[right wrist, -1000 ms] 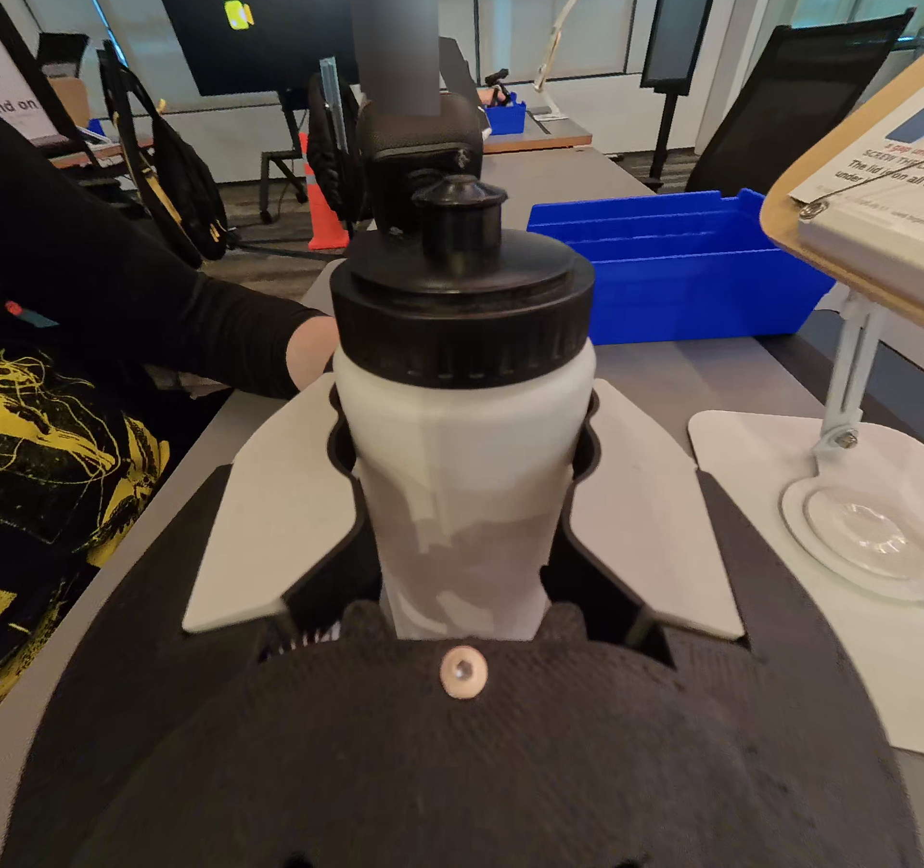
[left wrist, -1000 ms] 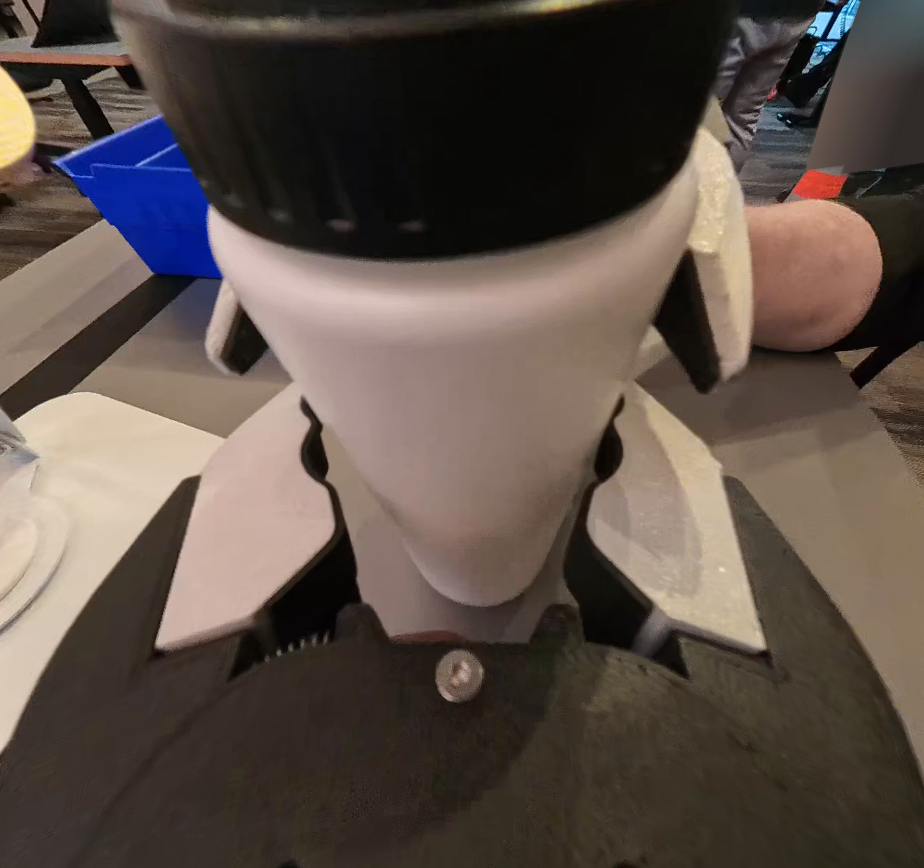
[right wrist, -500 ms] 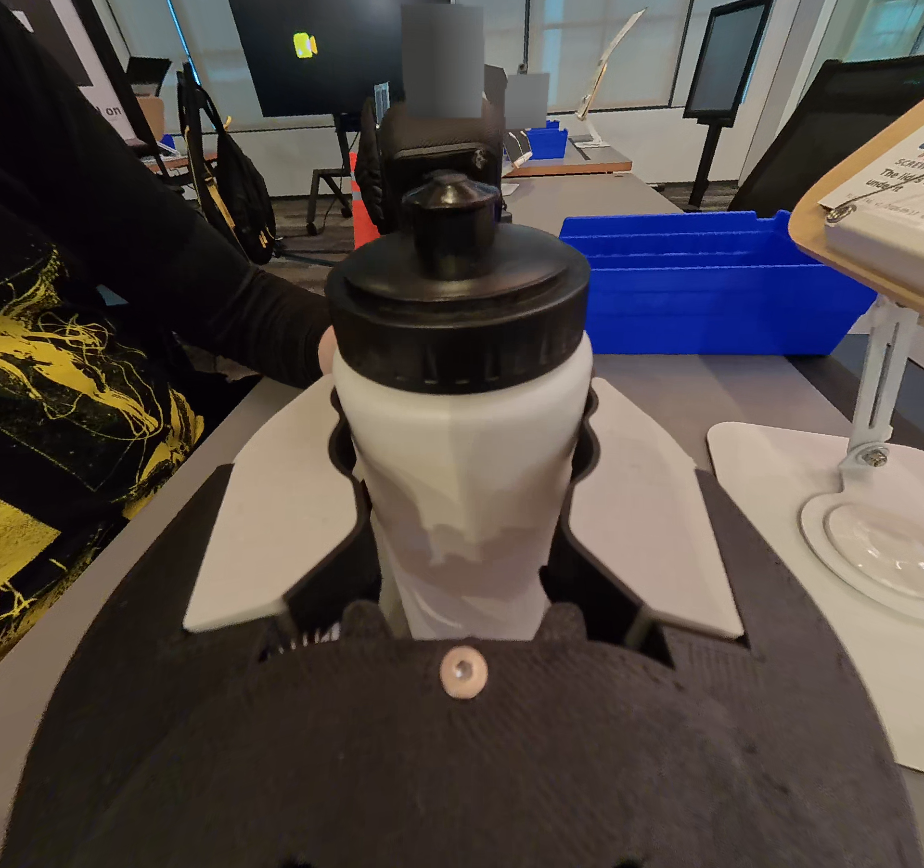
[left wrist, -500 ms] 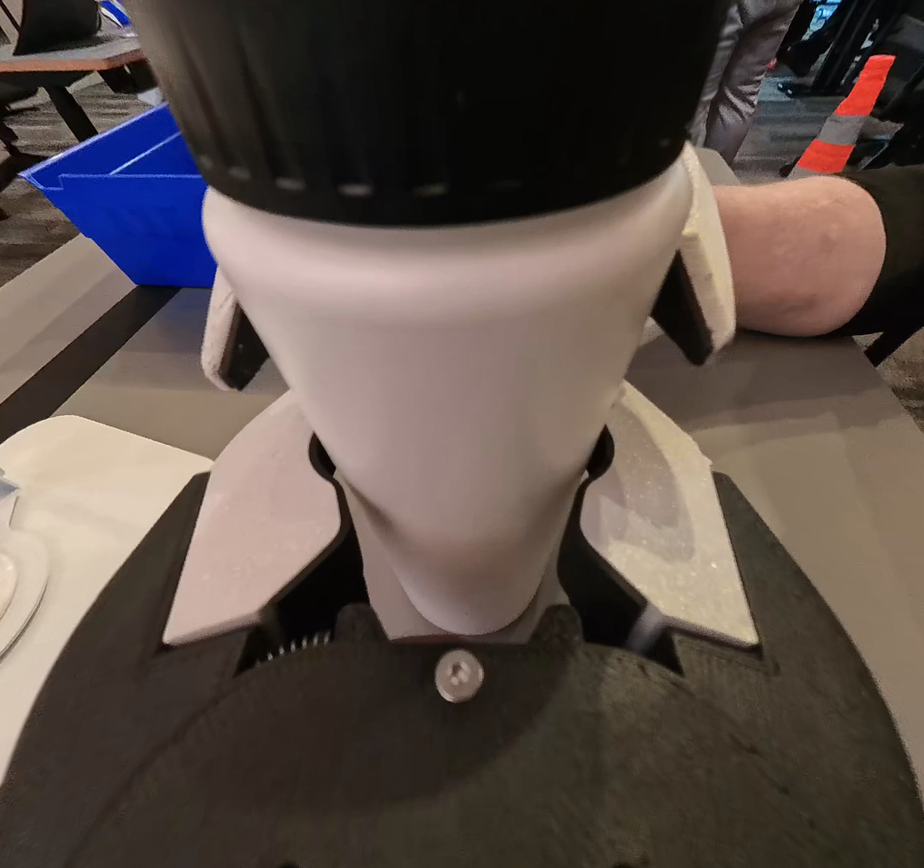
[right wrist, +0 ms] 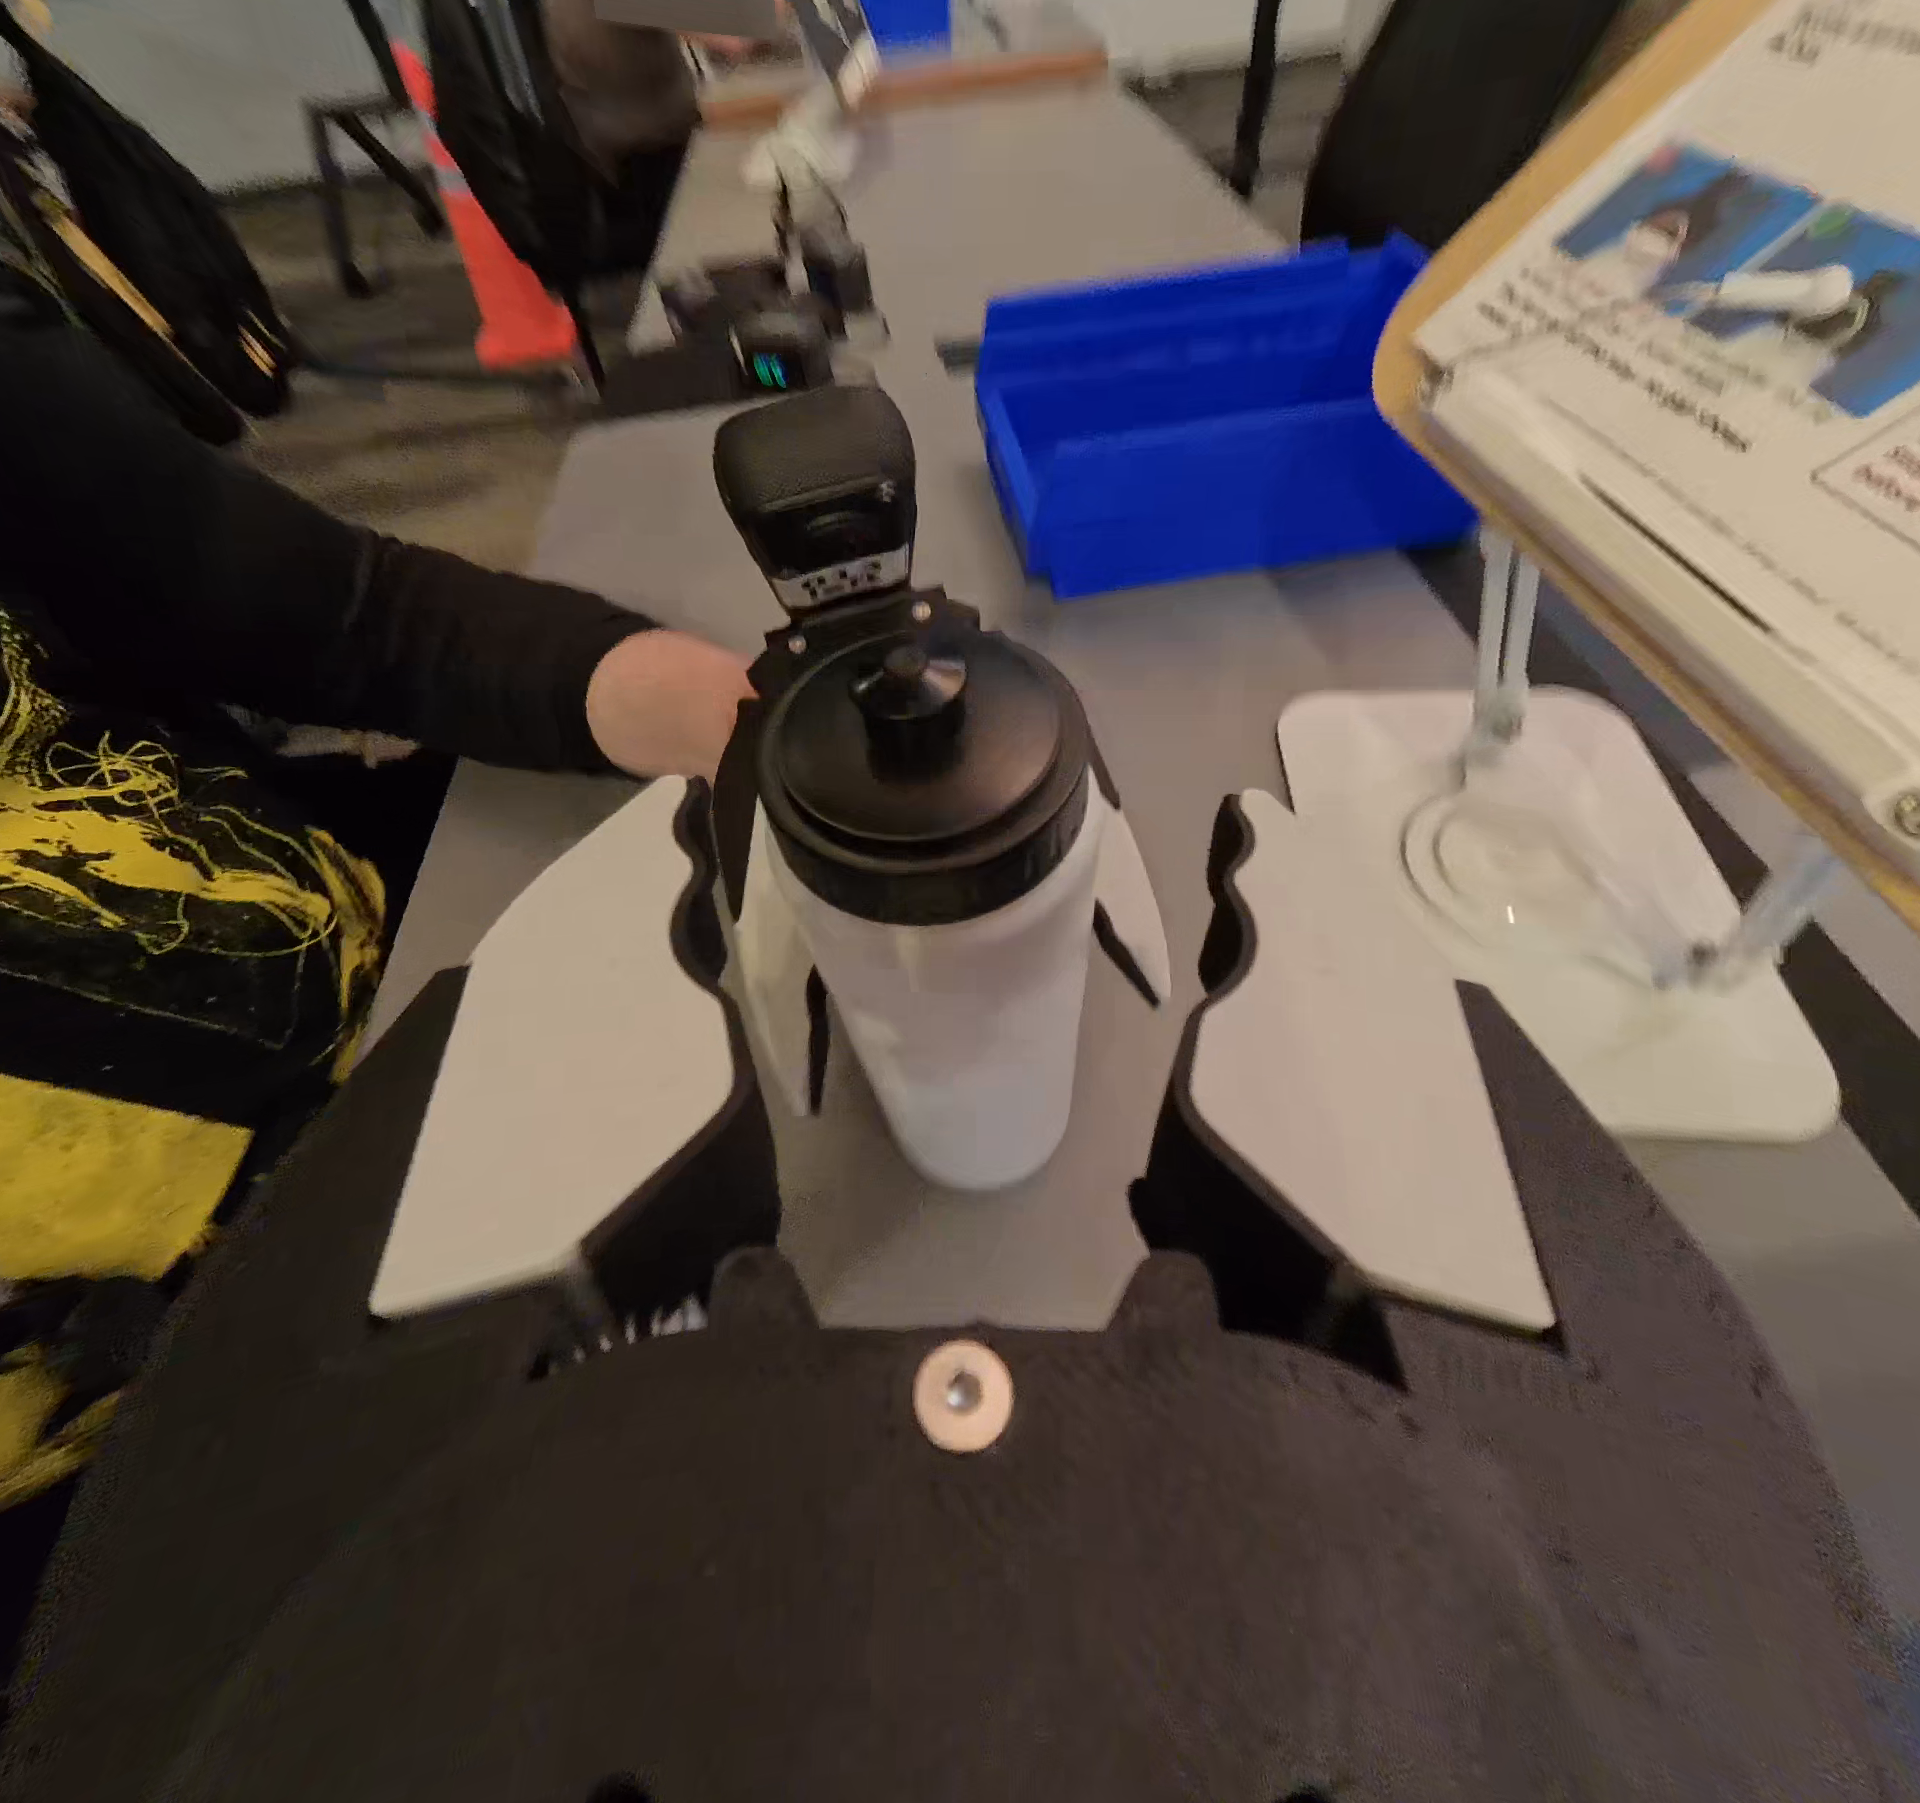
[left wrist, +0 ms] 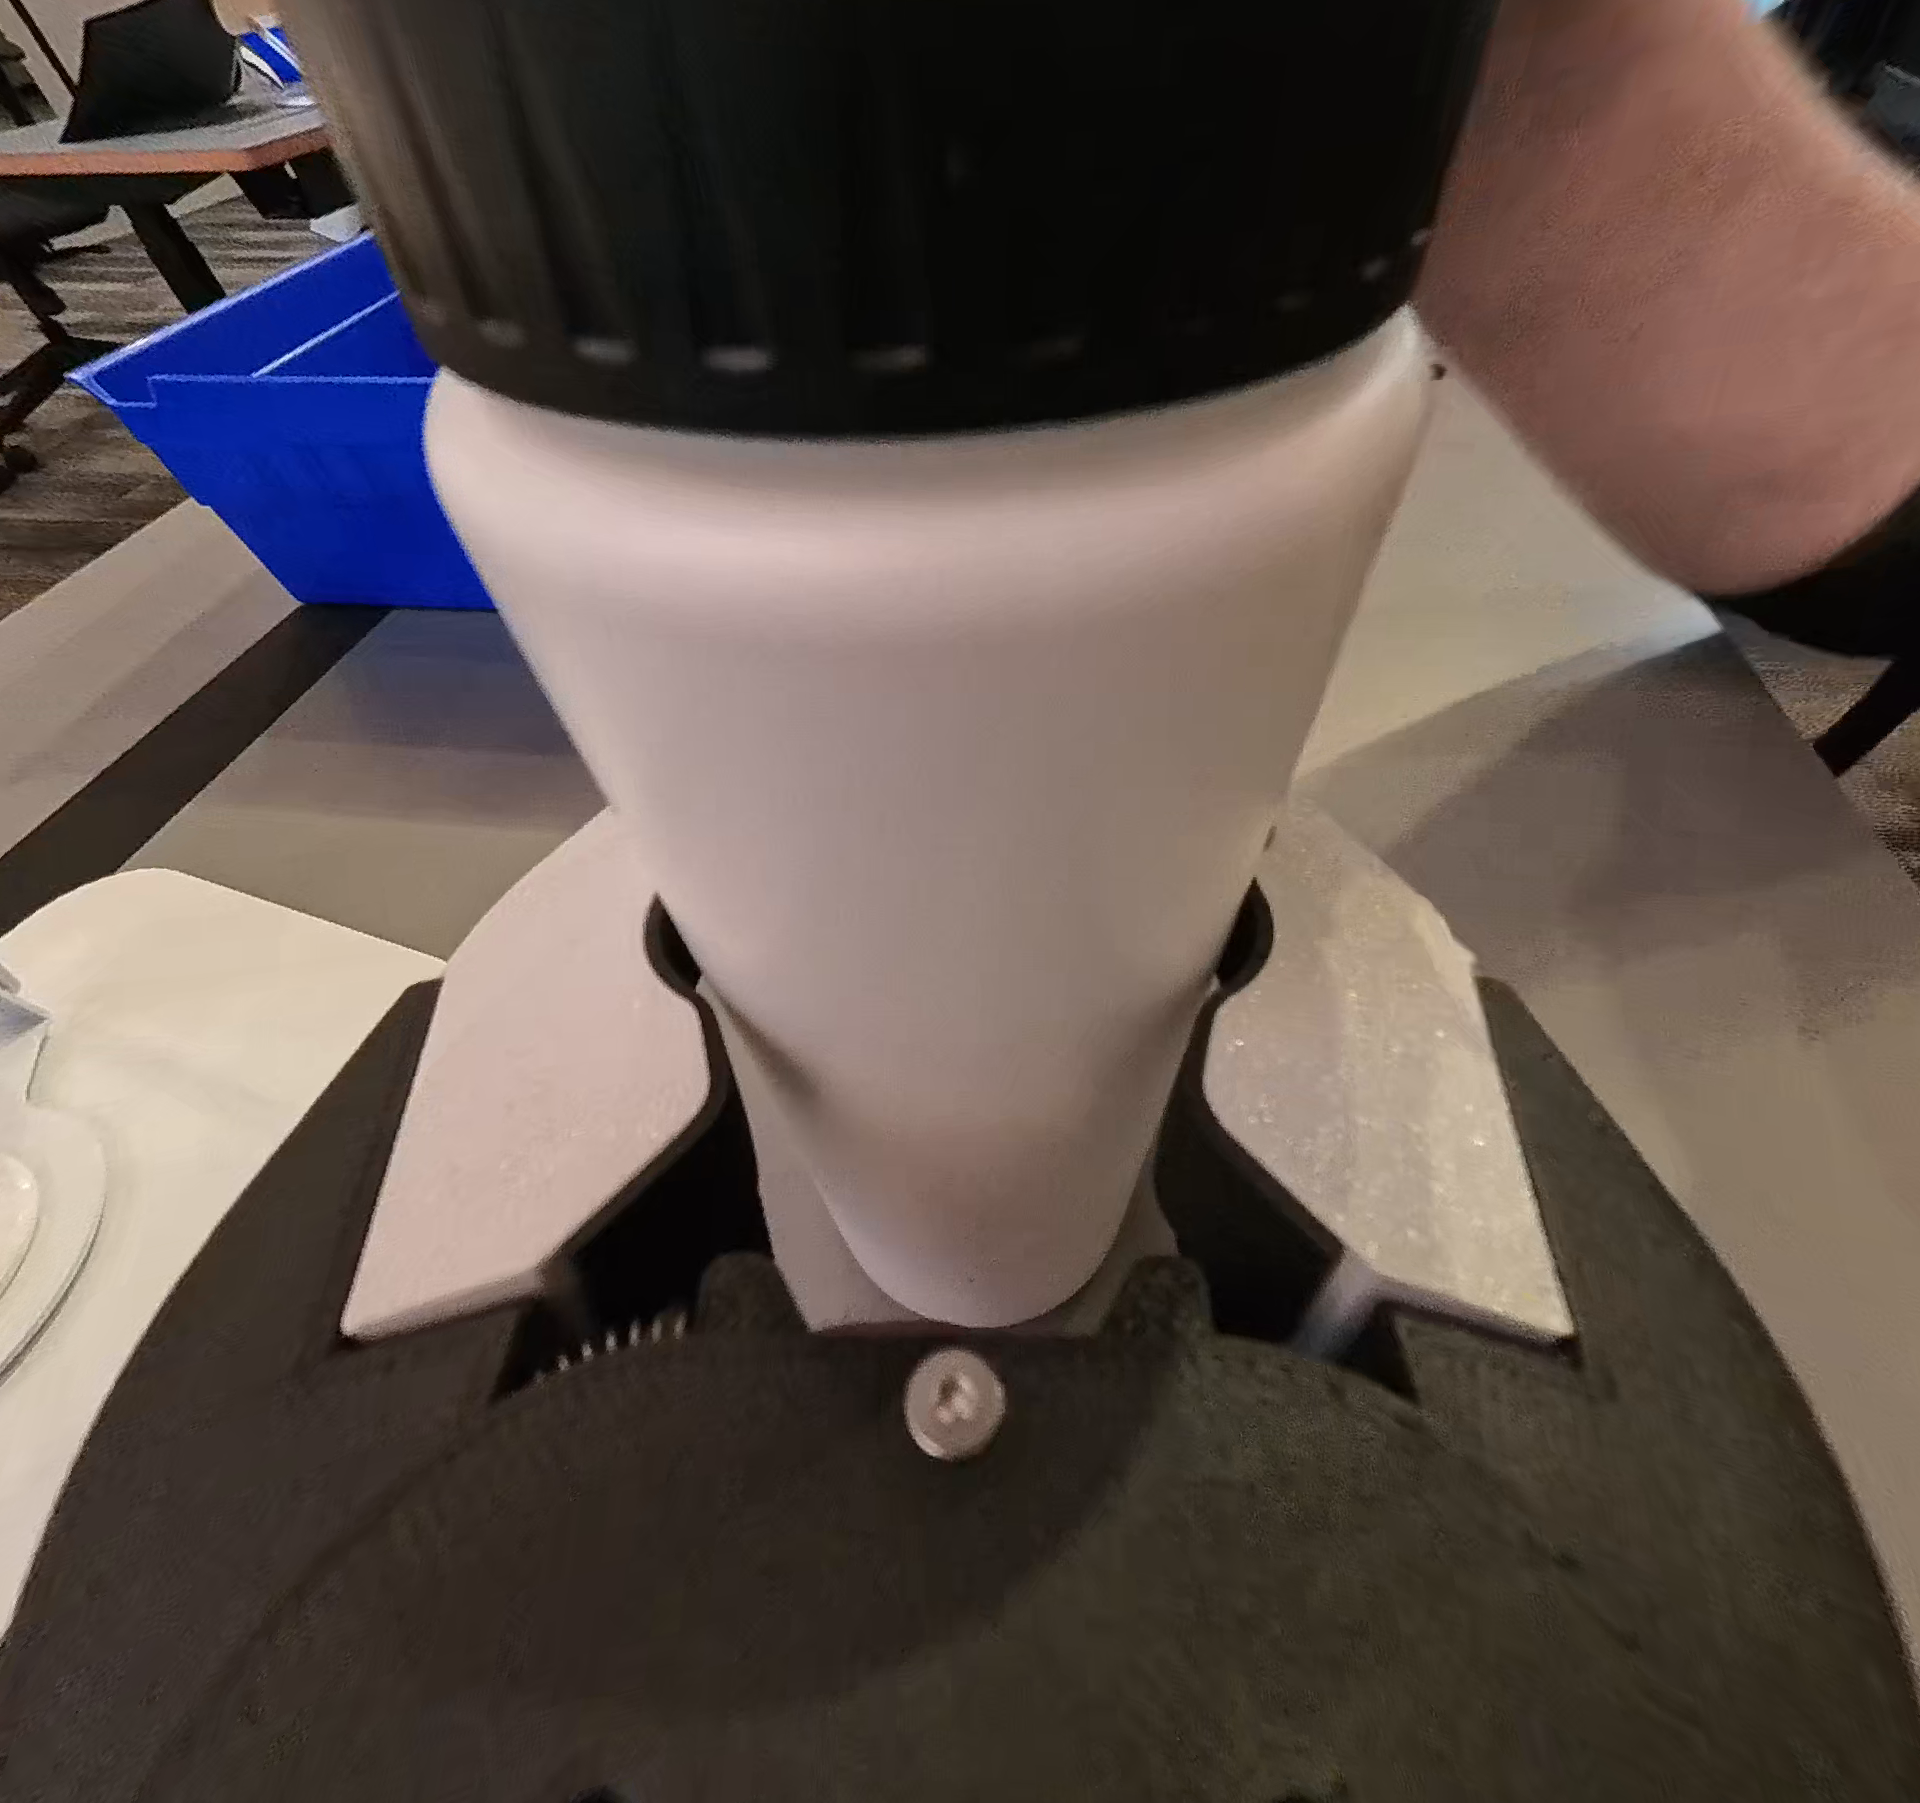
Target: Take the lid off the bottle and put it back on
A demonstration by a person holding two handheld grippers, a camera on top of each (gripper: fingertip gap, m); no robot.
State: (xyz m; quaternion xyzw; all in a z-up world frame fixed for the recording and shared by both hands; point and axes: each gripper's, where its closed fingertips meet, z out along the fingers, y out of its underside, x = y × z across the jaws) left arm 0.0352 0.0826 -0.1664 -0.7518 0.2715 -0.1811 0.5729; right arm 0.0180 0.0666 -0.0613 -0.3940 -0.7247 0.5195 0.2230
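A white bottle (left wrist: 935,766) with a black ribbed lid (left wrist: 904,143) stands upright on the grey table. My left gripper (left wrist: 956,912) is shut on the bottle's lower body. In the right wrist view the bottle (right wrist: 956,1005) stands ahead with its lid (right wrist: 920,777) and spout on. The left gripper's fingers (right wrist: 764,953) clasp it from the far side. My right gripper (right wrist: 961,808) is open and empty. It is above and behind the bottle, with its jaws standing clear on either side.
A blue bin (right wrist: 1216,444) sits at the back of the table and also shows in the left wrist view (left wrist: 301,475). A white stand base (right wrist: 1558,922) carries a tilted clipboard (right wrist: 1714,351) at the right. A bare forearm (left wrist: 1662,299) is beside the lid.
My right gripper has opened, let go of the bottle, and drawn back and upward. My left gripper still holds the bottle.
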